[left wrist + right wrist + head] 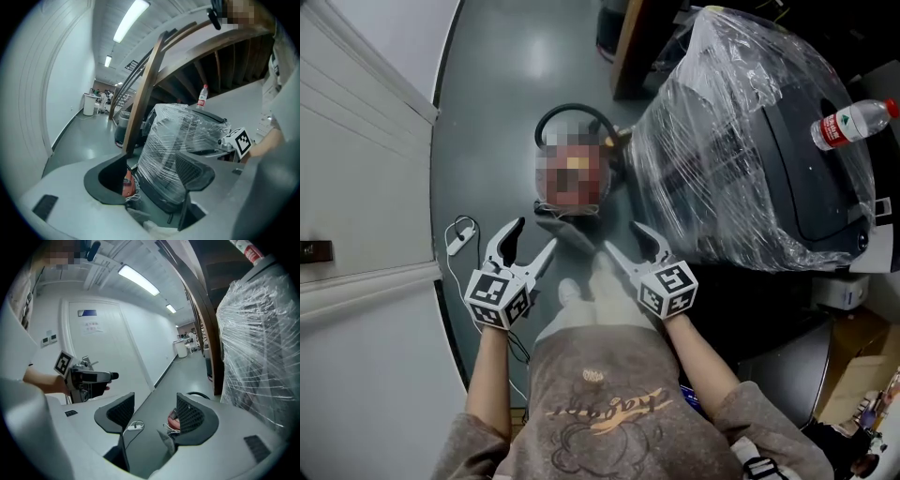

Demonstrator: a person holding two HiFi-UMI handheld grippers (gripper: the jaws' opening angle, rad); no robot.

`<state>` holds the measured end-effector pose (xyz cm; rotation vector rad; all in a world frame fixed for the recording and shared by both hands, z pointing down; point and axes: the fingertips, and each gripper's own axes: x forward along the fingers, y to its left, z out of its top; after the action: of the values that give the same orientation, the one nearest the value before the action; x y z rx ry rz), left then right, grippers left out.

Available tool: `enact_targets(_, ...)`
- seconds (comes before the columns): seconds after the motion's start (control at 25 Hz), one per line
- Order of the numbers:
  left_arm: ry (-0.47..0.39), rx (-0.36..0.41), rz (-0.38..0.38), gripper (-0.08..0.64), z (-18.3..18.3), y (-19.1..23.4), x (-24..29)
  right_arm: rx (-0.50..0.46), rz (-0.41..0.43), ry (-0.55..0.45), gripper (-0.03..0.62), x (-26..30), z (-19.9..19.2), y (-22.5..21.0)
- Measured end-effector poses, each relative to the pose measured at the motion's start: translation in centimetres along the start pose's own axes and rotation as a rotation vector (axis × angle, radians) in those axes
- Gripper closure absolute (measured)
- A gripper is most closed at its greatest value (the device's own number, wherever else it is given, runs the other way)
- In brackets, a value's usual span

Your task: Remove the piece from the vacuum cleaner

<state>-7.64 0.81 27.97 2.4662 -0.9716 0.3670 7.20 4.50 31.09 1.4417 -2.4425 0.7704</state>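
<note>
The red vacuum cleaner (pixel 574 192) sits on the grey floor in front of the person's feet, partly under a mosaic patch, with a black hose loop (pixel 572 112) behind it. In the head view my left gripper (pixel 534 236) and right gripper (pixel 622 236) hover side by side above and short of it, both open and empty. A sliver of the red vacuum (pixel 127 183) shows low between the open jaws of the left gripper (pixel 152 176). In the right gripper view the red vacuum (pixel 172 421) shows beside the right-hand jaw of the right gripper (pixel 154 414). Which piece comes off I cannot tell.
A large machine wrapped in clear film (pixel 741 141) stands close on the right, with a water bottle (pixel 853 122) on top. A wooden post (pixel 143 93) rises beside it. A white wall (pixel 356 187) is on the left, a white cable (pixel 461 234) lies at its foot, and a cardboard box (pixel 853 366) stands at the lower right.
</note>
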Motion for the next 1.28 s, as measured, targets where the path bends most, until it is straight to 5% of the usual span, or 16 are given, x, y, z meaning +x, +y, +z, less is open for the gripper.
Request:
enact_targets(0.36, 0.123, 0.067, -0.035, 0.261, -7.6, 4.6, 6.6, -0.003, 0.018, 0.139, 0.342, 6.5, -8.1, -3.5)
enact_targets(0.92, 0.448, 0.223, -0.116, 0.261, -28.8, 11.4, 17.4, -0.122, 0.061, 0.387, 0.344, 18.5, -26.4, -8.4)
enact_targets(1.28, 0.588, 0.34, -0.218, 0.261, -38.3, 13.7, 22.1, -0.14, 0.11, 0.483, 0.344, 23.0, -35.2, -10.2)
